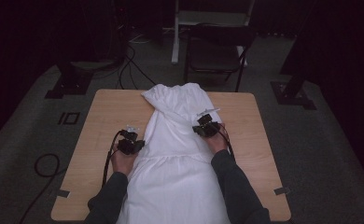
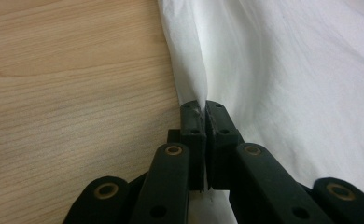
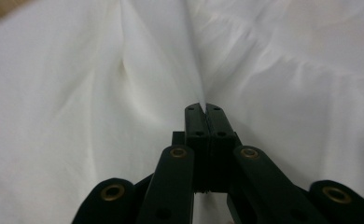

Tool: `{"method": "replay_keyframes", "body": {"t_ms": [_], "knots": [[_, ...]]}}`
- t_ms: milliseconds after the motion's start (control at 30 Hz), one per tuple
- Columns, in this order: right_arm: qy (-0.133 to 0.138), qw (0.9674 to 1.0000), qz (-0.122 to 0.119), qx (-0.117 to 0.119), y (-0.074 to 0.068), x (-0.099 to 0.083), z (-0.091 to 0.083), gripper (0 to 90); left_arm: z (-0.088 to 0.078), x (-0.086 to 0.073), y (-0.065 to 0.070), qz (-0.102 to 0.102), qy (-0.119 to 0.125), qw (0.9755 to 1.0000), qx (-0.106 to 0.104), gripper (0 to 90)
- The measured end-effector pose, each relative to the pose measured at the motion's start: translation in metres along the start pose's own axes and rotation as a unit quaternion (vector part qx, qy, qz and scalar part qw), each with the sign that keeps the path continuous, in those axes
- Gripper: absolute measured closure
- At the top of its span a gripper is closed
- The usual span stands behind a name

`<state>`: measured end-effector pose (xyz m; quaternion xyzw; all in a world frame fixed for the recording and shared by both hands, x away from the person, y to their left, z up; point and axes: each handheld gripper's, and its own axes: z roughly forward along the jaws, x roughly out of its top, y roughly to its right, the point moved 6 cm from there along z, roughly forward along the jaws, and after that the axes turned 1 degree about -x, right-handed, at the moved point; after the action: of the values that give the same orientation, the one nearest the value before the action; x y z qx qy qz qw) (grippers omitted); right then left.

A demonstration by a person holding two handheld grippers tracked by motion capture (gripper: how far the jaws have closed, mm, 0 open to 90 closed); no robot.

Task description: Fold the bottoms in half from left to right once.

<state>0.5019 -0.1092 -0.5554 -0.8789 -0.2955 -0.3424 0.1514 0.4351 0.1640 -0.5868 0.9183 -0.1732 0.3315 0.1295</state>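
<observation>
A white dress point(image 1: 175, 154), spread down the table's point(image 1: 110, 112) middle and over its near edge, is pinched at its sides by the left gripper point(image 2: 203, 109) and right gripper point(image 3: 204, 109), so both folds should be lifted evenly.

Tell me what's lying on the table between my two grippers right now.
White garment cloth spans the whole stretch between the left gripper and the right gripper, as the high view shows. Each gripper's jaws are shut on a pinched fold of it.
</observation>
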Motion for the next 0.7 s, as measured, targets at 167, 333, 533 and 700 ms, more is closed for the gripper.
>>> {"method": "replay_keyframes", "body": {"t_ms": [167, 333, 533, 700], "knots": [[0.088, 0.9953, 0.029, -0.03, 0.028, 0.017, -0.055, 90.0, -0.003, -0.002, -0.004, -0.023, 0.009, 0.9996, -0.01, 87.7], [0.105, 0.9929, 0.042, -0.037, 0.053, 0.005, -0.082, 90.0, -0.003, -0.003, 0.016, -0.018, 0.02, 0.9991, -0.031, 87.4], [0.099, 0.9885, 0.102, -0.051, 0.077, -0.031, -0.074, 89.9, -0.012, 0.006, 0.034, 0.018, 0.026, 0.999, -0.033, 59.0], [0.08, 0.9854, 0.116, -0.095, 0.094, -0.043, -0.078, 89.7, -0.013, 0.016, 0.031, 0.002, 0.035, 0.9989, -0.031, 48.5]]}}
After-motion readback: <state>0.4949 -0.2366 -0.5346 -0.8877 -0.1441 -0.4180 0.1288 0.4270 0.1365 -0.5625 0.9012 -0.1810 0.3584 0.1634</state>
